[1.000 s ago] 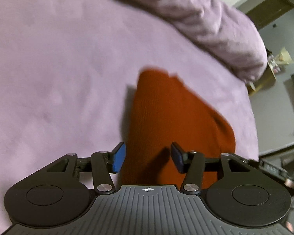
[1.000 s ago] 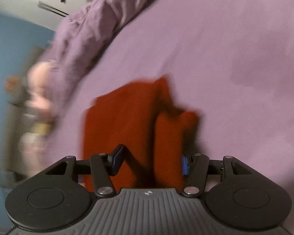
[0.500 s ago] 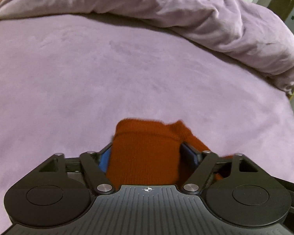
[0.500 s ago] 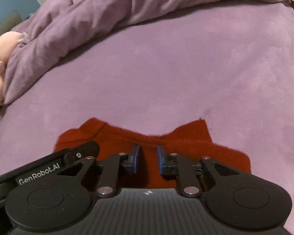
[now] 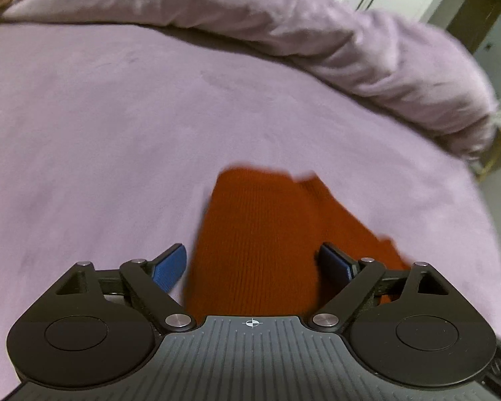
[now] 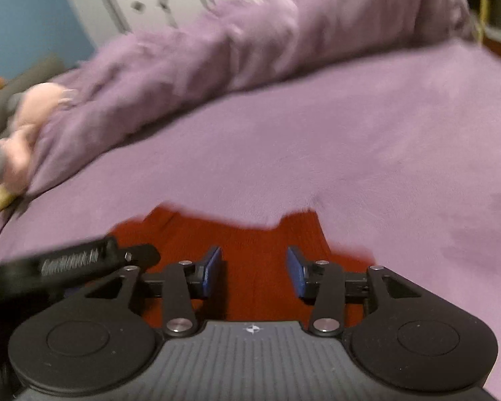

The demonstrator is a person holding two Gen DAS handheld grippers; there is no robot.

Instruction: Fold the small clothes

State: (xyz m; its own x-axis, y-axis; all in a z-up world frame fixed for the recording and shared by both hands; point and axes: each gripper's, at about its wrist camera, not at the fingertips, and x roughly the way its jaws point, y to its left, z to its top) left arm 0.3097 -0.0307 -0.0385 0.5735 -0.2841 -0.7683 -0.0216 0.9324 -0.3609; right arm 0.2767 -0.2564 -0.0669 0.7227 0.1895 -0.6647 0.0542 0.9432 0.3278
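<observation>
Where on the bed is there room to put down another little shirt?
Lots of bare purple bed lies between the red shirt and the bunched-up blanket. More sits left of the shirt. It's crowded near the camera, where both claws hover over the shirt.

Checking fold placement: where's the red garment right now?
The red garment lies flat on the purple bed sheet, low centre in both wrist views, under the open left gripper and right gripper.
</observation>
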